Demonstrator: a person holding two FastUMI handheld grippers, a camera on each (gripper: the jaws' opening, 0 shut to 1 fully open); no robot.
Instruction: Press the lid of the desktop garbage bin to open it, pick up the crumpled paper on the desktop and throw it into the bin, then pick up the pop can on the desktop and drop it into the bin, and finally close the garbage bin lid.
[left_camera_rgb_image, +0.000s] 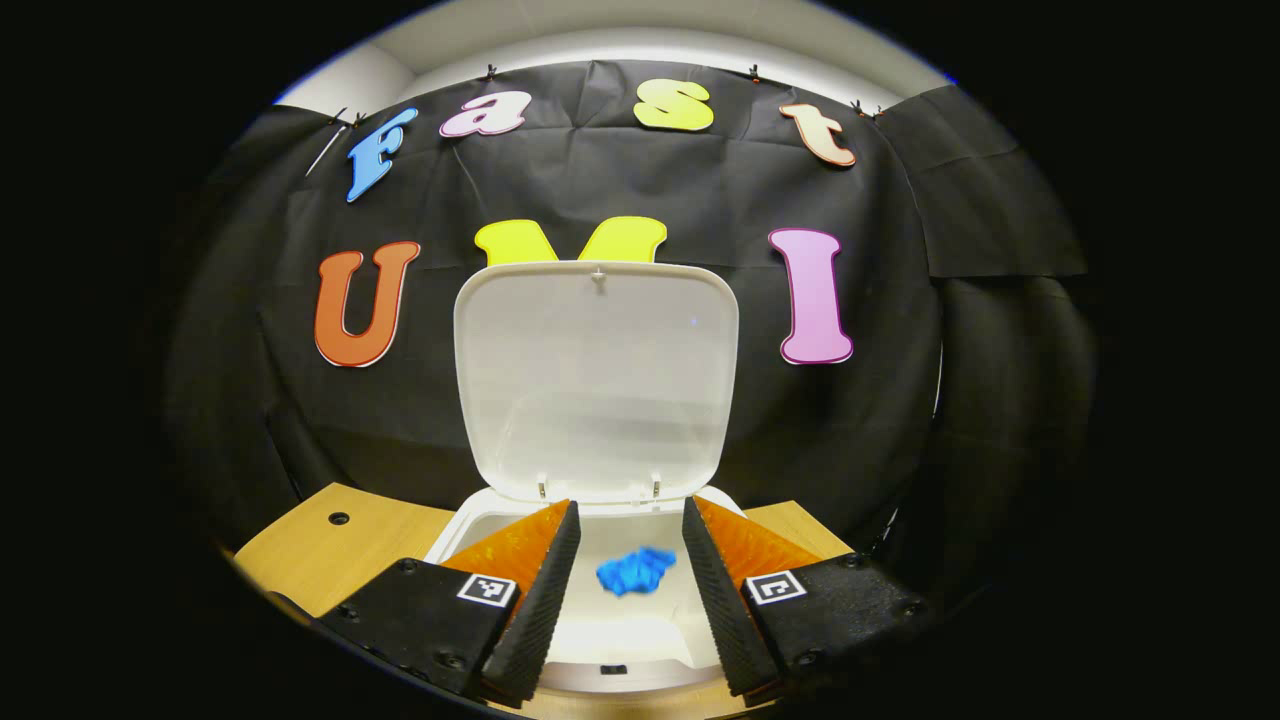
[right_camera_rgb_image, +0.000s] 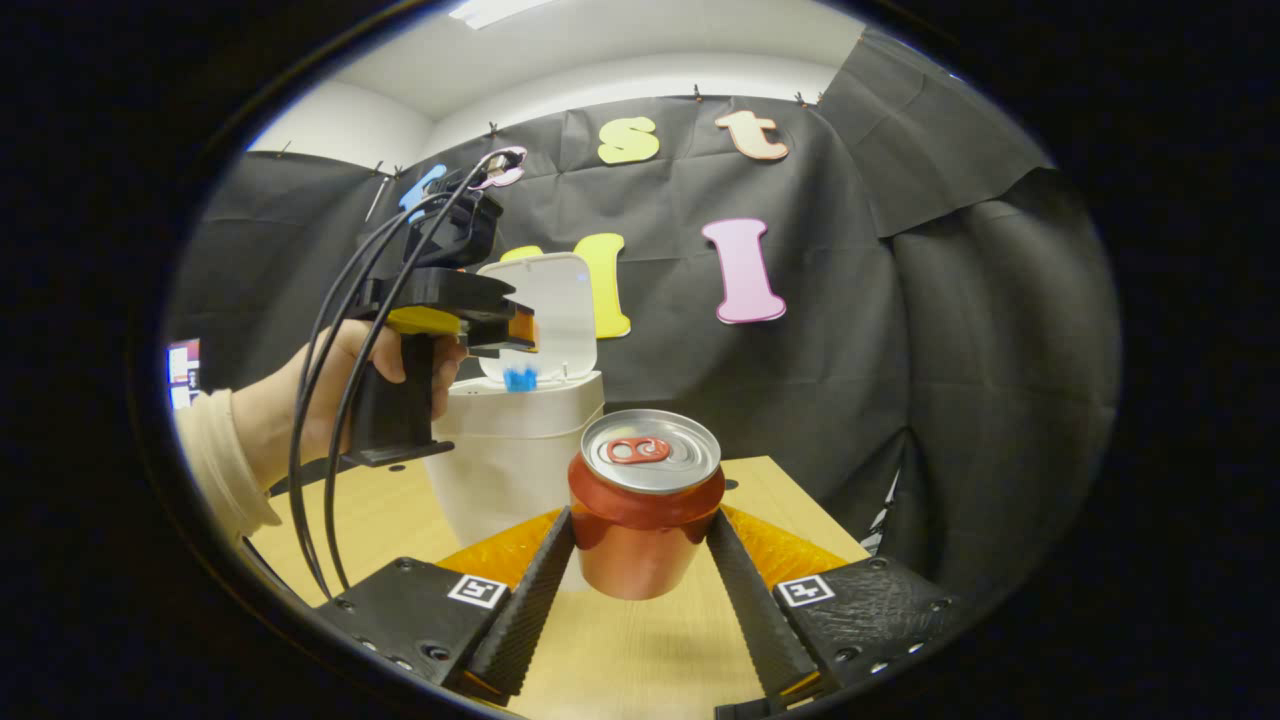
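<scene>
While the bin (right_camera_rgb_image: 520, 450) stands on the table (right_camera_rgb_image: 640, 640) with its lid (left_camera_rgb_image: 596, 375) tilted up and back, the blue crumpled paper (left_camera_rgb_image: 635, 570) sits at the bin's mouth between the left gripper (left_camera_rgb_image: 630, 580) fingers, which stand apart and touch nothing. The step in hand looks like carrying the can (right_camera_rgb_image: 645, 505) over. The right gripper (right_camera_rgb_image: 640, 560) has both fingers pressed against the can's sides, and the can seems raised off the table, upright, in front of the bin. To do it well, keep the squeeze steady, lift the can above the rim, centre it over the opening, then release. The left gripper, hovering over that opening, would better draw aside first to avoid a knock.
</scene>
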